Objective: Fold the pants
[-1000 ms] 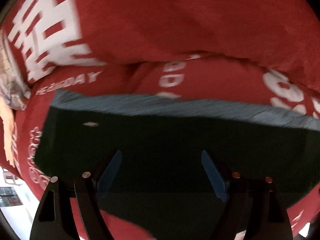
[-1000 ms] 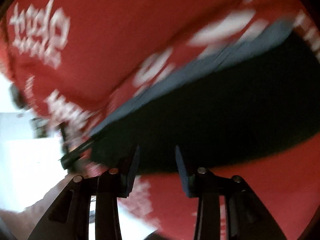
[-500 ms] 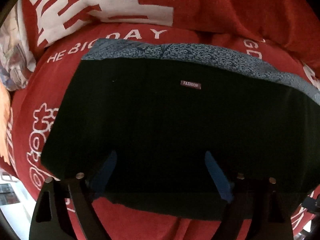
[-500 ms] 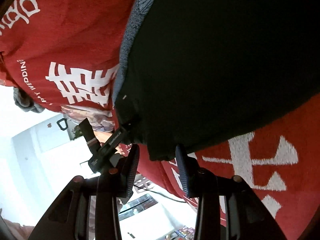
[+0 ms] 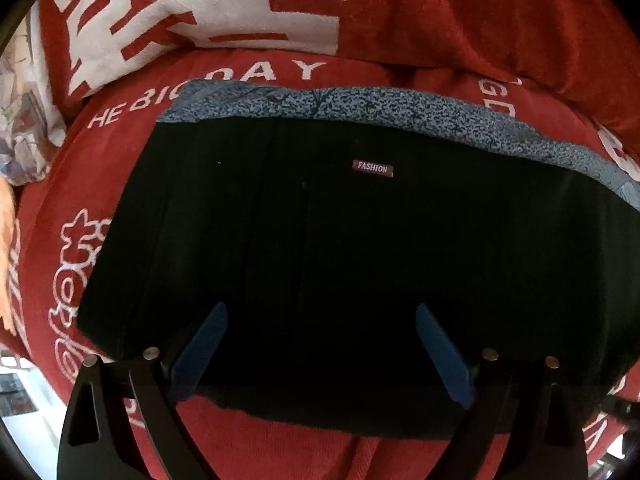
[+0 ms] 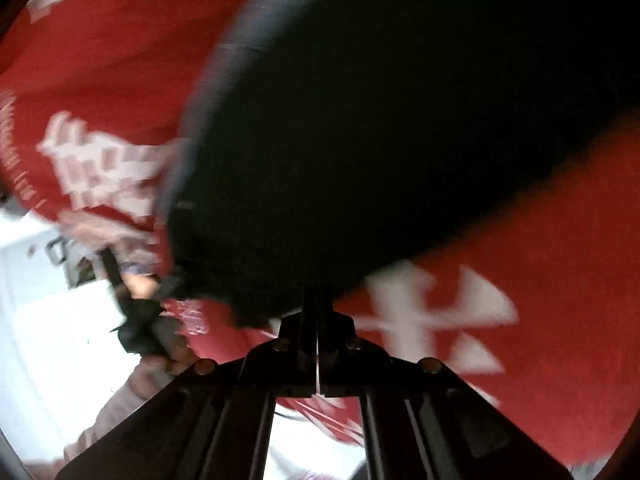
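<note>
The black pants (image 5: pixel 360 248) lie folded in a flat block on the red blanket (image 5: pixel 460 12), with a grey-blue speckled waistband (image 5: pixel 380 108) at the far edge and a small "FASHION" label (image 5: pixel 373 168). My left gripper (image 5: pixel 320 332) is open, its blue pads (image 5: pixel 202 348) spread above the near edge of the pants, holding nothing. In the blurred right wrist view the pants (image 6: pixel 380 140) fill the upper middle. My right gripper (image 6: pixel 316 300) is shut at the pants' near edge; whether cloth is pinched between its fingers is not clear.
The red blanket (image 6: pixel 540 300) with white lettering covers the surface. A patterned cloth (image 5: pixel 24 112) lies at the far left. The other gripper and the hand holding it (image 6: pixel 140 312) show at the lower left, with white floor beyond.
My right gripper has closed from open and moved in to the pants' near edge, its view now blurred. My left gripper stays open and has barely moved.
</note>
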Tool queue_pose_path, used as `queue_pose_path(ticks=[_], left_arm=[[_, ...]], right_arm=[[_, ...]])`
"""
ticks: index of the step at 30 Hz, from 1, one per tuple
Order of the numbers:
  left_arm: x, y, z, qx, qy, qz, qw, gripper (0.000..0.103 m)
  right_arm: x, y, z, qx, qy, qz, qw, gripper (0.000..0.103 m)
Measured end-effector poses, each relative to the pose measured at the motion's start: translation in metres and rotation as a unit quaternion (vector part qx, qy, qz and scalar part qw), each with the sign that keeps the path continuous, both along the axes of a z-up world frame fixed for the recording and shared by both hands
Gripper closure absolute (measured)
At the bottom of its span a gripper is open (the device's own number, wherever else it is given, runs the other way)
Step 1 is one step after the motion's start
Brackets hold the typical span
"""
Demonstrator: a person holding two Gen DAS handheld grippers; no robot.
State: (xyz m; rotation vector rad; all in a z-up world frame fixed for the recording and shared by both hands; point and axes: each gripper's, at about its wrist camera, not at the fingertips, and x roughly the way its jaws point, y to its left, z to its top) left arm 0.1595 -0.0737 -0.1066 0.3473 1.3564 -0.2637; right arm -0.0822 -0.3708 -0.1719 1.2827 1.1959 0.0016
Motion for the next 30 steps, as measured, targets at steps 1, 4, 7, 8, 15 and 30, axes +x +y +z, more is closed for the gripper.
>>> queue_pose_path(ticks=[1, 4, 7, 8, 15, 30], left_arm=[[-0.002, -0.002, 0.005, -0.001, 0.002, -0.002, 1.0, 0.008], [-0.012, -0.015, 0.022, -0.016, -0.002, -0.027, 0.9995, 0.008], [-0.029, -0.038, 0.036, -0.034, 0.0, -0.049, 0.9982, 0.008], [-0.035, -0.049, 0.037, -0.045, 0.009, -0.053, 0.9976, 0.008], [-0.045, -0.068, 0.0, -0.07, 0.088, -0.026, 0.9933, 0.008], [-0.036, -0.063, -0.005, -0.104, 0.109, -0.01, 0.9885, 0.007]], right_arm=[[-0.006, -0.005, 0.005, -0.006, -0.002, 0.002, 1.0, 0.098], [-0.019, -0.028, 0.033, -0.036, -0.023, 0.01, 0.999, 0.07], [-0.023, -0.051, 0.043, -0.023, -0.05, -0.034, 0.998, 0.041], [-0.019, -0.057, 0.04, -0.003, -0.056, -0.048, 0.997, 0.041], [0.015, -0.021, -0.001, 0.131, -0.067, -0.032, 0.989, 0.043], [0.03, 0.012, -0.015, 0.135, -0.057, -0.034, 0.989, 0.06]])
